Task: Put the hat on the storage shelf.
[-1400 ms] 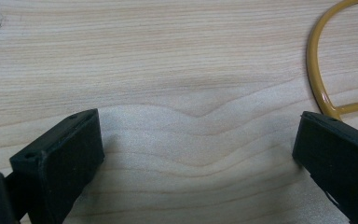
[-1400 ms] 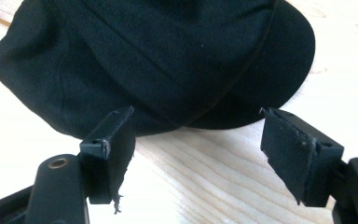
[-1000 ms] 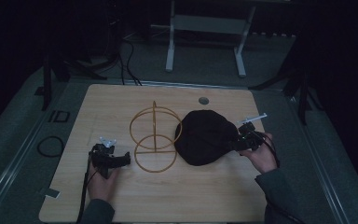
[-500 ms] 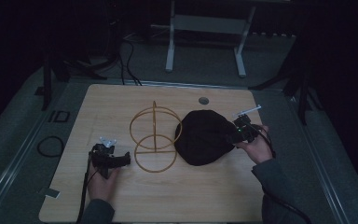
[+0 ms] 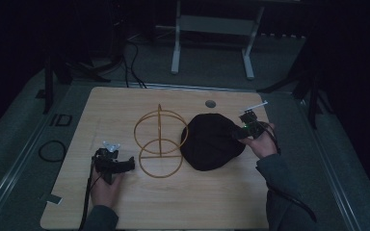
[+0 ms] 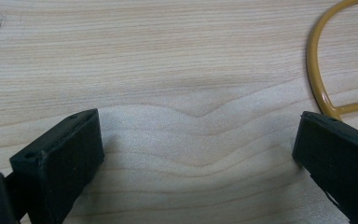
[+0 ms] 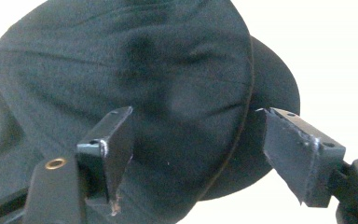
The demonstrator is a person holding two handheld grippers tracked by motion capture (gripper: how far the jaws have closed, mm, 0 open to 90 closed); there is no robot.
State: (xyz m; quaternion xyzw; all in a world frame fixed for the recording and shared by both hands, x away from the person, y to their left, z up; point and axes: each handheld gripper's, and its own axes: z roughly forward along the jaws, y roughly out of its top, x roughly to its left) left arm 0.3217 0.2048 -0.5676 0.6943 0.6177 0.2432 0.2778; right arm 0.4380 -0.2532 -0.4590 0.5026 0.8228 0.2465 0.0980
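Note:
A black cap point(image 5: 211, 142) lies on the wooden table point(image 5: 125, 103), right of a yellow wire stand point(image 5: 160, 139) made of rings. My right gripper point(image 5: 237, 132) is at the cap's right edge and points left at it. In the right gripper view the jaws of my right gripper point(image 7: 196, 116) stand wide apart, with the cap point(image 7: 121, 60) and its brim point(image 7: 275, 91) just beyond them and nothing pinched. My left gripper point(image 5: 126, 165) rests on the table by the stand's lower left, open. In the left gripper view my left gripper point(image 6: 196, 126) has only bare wood between its jaws, and a yellow ring point(image 6: 314, 70) curves at the upper right.
A small round grommet point(image 5: 210, 103) sits in the table near its far edge. Beyond the table stand a white frame point(image 5: 212, 29) and cables on the dark floor. A cable trails from my left gripper off the near edge.
My right hand has slid its gripper along the cap's right edge toward the far side of the table. The left hand, the cap and the stand have not moved.

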